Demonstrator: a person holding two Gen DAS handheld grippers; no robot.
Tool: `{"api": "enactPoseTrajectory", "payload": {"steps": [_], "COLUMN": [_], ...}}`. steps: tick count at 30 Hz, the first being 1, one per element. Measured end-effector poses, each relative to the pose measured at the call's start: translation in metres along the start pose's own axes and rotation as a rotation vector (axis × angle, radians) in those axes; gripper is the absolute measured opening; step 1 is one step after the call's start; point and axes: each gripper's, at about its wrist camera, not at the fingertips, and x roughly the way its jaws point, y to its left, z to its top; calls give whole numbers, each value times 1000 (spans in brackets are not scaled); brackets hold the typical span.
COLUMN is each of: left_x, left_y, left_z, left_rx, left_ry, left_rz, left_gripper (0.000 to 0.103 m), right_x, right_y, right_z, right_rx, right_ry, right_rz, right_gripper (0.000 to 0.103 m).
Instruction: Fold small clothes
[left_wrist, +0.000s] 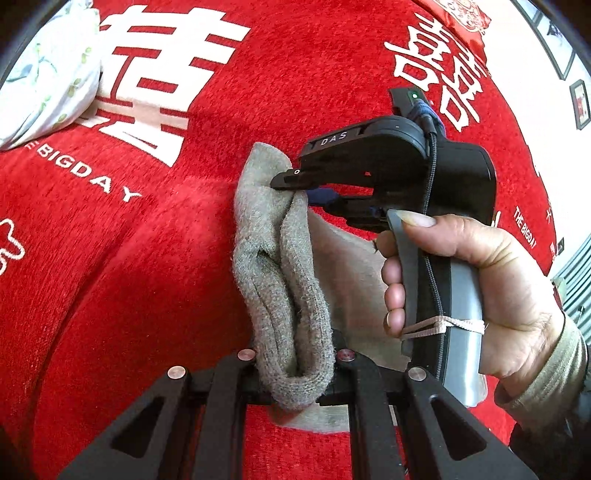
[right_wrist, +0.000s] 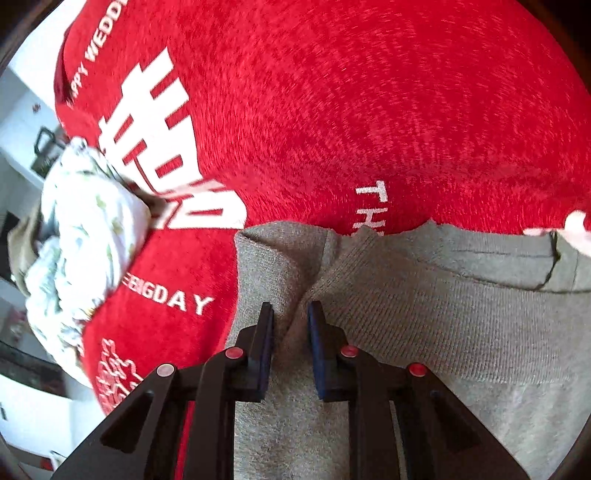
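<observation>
Grey knit garment (left_wrist: 284, 280) pinched by left tongs (left_wrist: 295, 384) and right tongs (right_wrist: 290, 314)

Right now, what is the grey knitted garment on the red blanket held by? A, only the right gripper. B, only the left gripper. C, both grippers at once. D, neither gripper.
C: the left gripper clamps a bunched fold of the grey knitted garment, while the right gripper pinches a ridge of it above the red blanket.
</observation>
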Motion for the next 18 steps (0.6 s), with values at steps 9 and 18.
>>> {"api": "enactPoseTrajectory", "payload": {"steps": [9,18], "left_x": [-7,-8], "left_y": [-27,-67], "left_z": [3,3], "left_rx": [23,93], "left_ry": [-3,17], "left_rz": [-23,-7], "left_gripper": [13,13], "right_x": [-39,-76], "right_y": [-26,-51], "right_z": [1,2], "right_rx": [71,123], "right_ry": [-54,-101], "right_rz": [88,141], "right_gripper": [19,19]}}
